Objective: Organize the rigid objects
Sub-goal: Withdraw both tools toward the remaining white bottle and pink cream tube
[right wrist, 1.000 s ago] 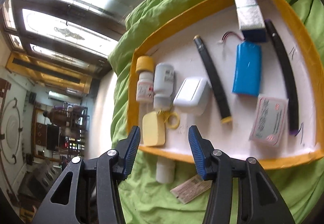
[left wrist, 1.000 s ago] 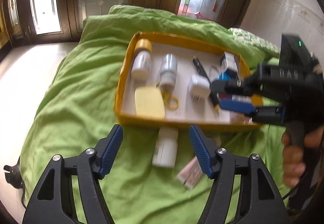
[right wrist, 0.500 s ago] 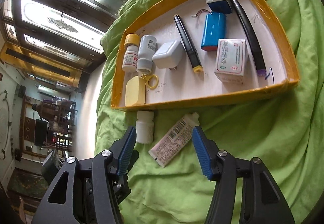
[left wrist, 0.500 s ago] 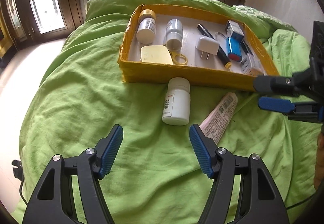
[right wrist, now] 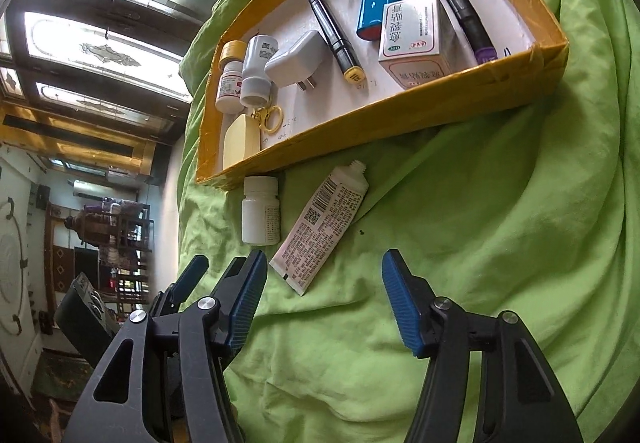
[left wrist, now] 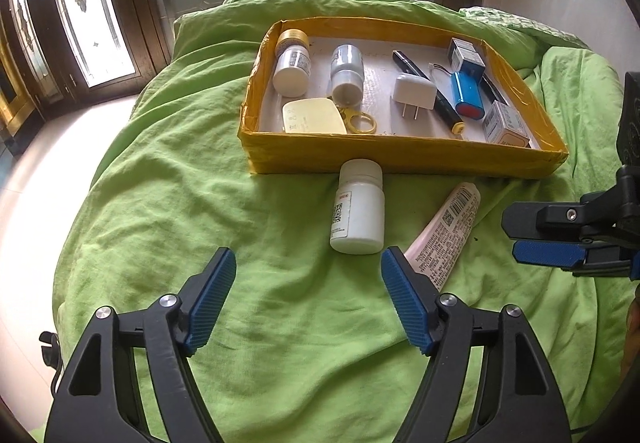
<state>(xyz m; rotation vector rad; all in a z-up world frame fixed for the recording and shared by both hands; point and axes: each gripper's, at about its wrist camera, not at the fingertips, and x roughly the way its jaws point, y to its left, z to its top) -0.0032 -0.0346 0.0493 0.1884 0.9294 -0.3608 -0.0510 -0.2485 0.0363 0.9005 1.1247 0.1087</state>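
Our next items sit outside the yellow tray [left wrist: 400, 159]: a white bottle [left wrist: 358, 209] lying at frame centre, its cap touching the tray's near wall, and a pink tube [left wrist: 444, 231] slanting just to its right. We judge both are waiting to join the bottles, charger and boxes already in the tray. Our left gripper [left wrist: 308, 295] hangs below the bottle, jaws opening with nothing between them. Our right gripper [right wrist: 320, 295] sits just below the tube's crimped end, jaws apart and empty. The green bedding [left wrist: 160, 203] spreads open at lower left and right, giving free room. The tray wall blocks any push upward.
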